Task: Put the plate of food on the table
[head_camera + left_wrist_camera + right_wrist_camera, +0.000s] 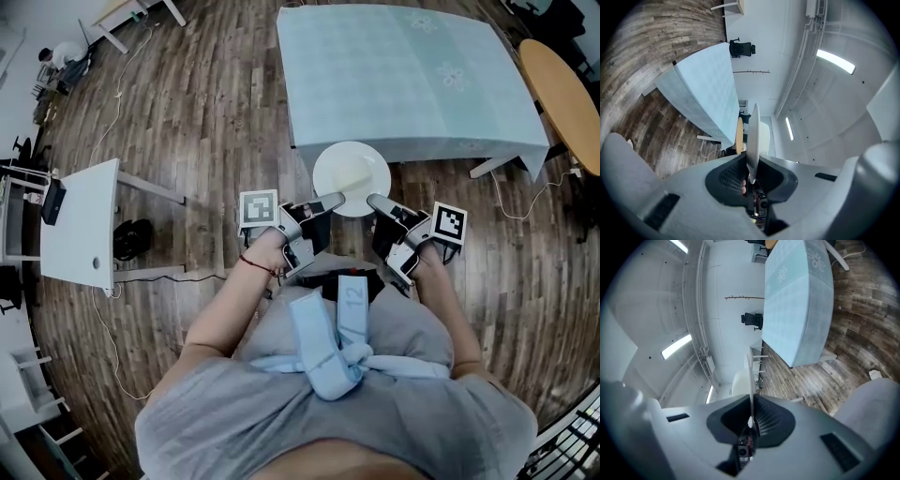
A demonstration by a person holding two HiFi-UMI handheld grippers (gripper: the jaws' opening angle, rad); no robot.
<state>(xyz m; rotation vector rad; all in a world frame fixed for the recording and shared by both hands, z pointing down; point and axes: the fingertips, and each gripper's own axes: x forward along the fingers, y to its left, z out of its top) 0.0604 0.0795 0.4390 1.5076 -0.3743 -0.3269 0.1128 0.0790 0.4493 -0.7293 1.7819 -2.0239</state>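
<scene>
Keeping the plate level matters most: left tongs and right tongs each pinch its near rim, holding it airborne by the surface's near edge; both should advance together.

Plate between left hand-held gripper and right hand-held gripper, just before table.

Grey shirt, pale blue sash — red wrist cord — black left gripper, right gripper, marker cubes
</scene>
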